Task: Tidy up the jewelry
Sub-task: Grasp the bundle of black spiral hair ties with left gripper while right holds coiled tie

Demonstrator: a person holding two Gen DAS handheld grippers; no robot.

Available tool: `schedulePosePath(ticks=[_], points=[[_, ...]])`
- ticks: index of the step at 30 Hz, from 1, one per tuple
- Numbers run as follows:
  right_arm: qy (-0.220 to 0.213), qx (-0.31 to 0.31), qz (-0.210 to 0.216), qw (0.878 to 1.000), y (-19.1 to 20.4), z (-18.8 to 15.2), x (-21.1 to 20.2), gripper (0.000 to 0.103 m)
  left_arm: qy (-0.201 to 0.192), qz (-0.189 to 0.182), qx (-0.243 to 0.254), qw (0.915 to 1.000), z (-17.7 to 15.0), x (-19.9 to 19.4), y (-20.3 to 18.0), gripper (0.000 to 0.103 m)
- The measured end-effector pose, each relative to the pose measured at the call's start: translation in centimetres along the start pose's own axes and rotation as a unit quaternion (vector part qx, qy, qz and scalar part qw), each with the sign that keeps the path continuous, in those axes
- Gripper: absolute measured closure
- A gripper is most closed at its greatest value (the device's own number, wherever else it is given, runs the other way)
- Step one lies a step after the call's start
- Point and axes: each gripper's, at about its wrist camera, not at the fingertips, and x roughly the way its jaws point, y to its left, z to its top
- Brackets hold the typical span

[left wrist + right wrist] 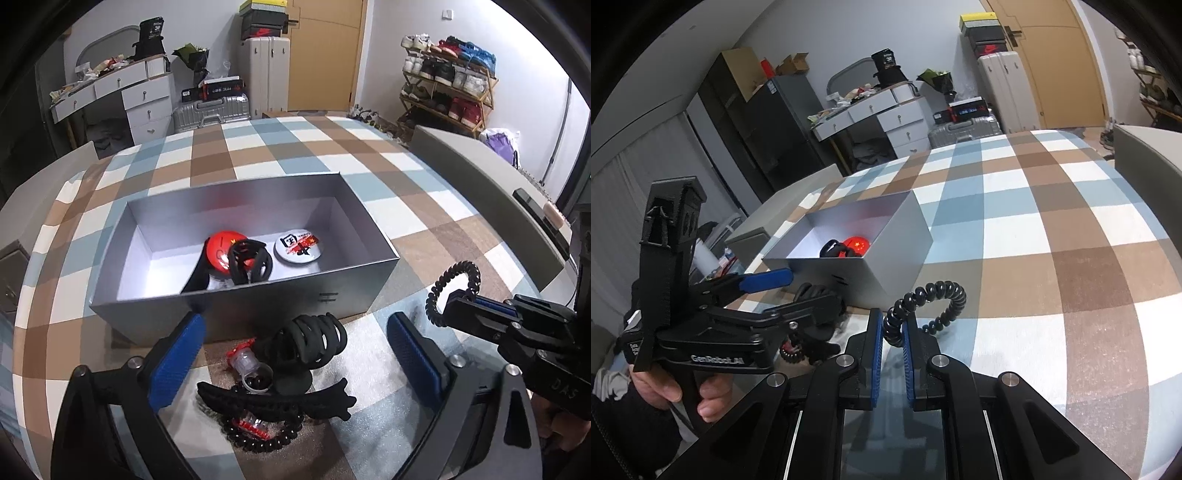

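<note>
The left tool (295,354) hangs wide open and empty over the pile of black hair claws (306,347) and the bead bracelet (258,435) on the checked bed (424,206), the claws lying between its pads. The right tool (892,345) is clamped on a black coil hair tie (931,302). Judged next: carry that tie over the rim and drop it into the silver box (332,291) just beyond, which already holds two round badges (301,248).

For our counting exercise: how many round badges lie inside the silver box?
2. A red badge lies near the middle of the silver box, partly under a black hair tie; a white badge lies to its right. Others may be hidden.
</note>
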Motion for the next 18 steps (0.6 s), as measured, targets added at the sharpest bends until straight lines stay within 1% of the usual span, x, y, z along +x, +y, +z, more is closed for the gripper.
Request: schedulePosePath(ticks=[5, 6, 7, 8, 9, 10, 11, 13, 18], points=[[0.0, 0.005, 0.002, 1.0, -0.3, -0.2, 0.0, 0.093, 0.0, 0.009, 0.006, 0.9999, 0.0, 0.0, -0.4, 0.01], [0.001, 0.007, 0.004, 1.0, -0.3, -0.2, 0.0, 0.093, 0.001, 0.013, 0.011, 0.9999, 0.0, 0.0, -0.6, 0.015], [0.001, 0.007, 0.004, 1.0, -0.3, -0.2, 0.0, 0.093, 0.005, 0.024, 0.016, 0.9996, 0.0, 0.1, -0.8, 0.024], [0.001, 0.006, 0.004, 1.0, -0.3, -0.2, -0.1, 0.093, 0.009, 0.034, 0.02, 0.9992, 0.0, 0.3, -0.8, 0.028], [0.001, 0.006, 0.005, 1.0, -0.3, -0.2, 0.0, 0.093, 0.018, 0.044, 0.03, 0.9984, 0.0, 0.5, -1.1, 0.036], [0.002, 0.005, 0.006, 1.0, -0.3, -0.2, 0.0, 0.093, 0.02, 0.039, 0.032, 0.9985, -0.1, 0.5, -1.1, 0.043], [0.003, 0.003, 0.007, 1.0, -0.2, -0.2, 0.0, 0.093, 0.023, 0.032, 0.031, 0.9987, -0.1, 0.5, -1.1, 0.047], [0.002, -0.001, 0.005, 1.0, 0.0, -0.2, 0.1, 0.093, 0.029, 0.026, 0.03, 0.9988, -0.2, 0.6, -1.1, 0.06], [0.0, -0.001, 0.006, 1.0, 0.0, -0.3, 0.0, 0.093, 0.029, 0.022, 0.026, 0.999, -0.3, 0.4, -1.1, 0.06]])
